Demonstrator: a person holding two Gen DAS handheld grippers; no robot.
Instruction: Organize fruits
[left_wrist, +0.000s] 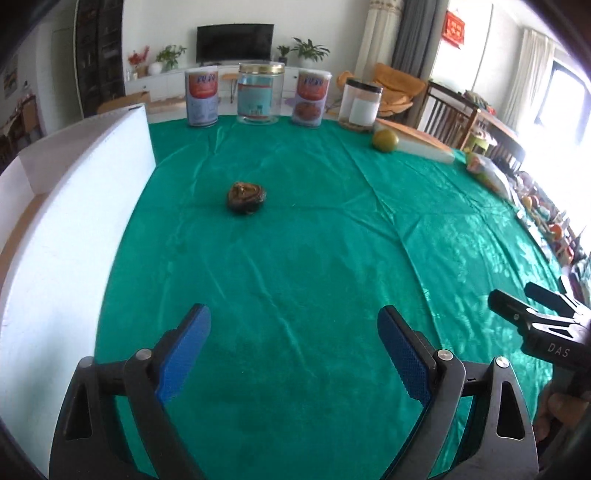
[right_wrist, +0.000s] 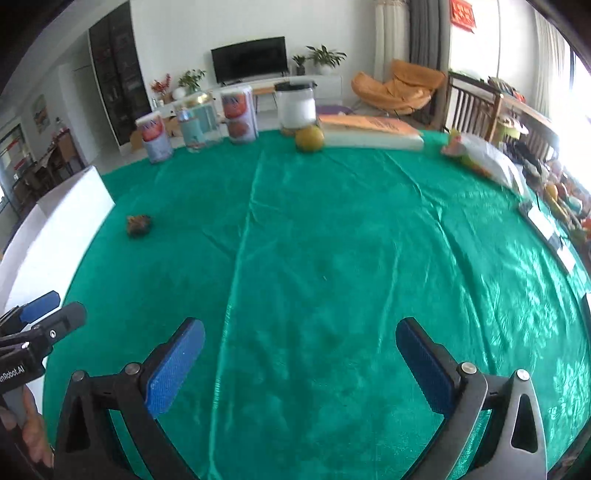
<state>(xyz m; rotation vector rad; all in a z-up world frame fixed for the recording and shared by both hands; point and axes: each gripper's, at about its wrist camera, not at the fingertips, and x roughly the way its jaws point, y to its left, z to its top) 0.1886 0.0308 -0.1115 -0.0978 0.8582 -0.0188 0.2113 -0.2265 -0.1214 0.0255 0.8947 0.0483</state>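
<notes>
Hovering over green cloth, left gripper fingers spread, right gripper fingers spread, "DAS" lettering readable

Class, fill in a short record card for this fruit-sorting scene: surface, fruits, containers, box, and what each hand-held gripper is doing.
surface: green tablecloth
fruits: dark brown fruit mid-cloth; yellow-green fruit at far edge
containers: two printed cans, clear jar, black-lidded jar
box: white box on left
left hand-held gripper: open, empty
right hand-held gripper: open, empty
</notes>
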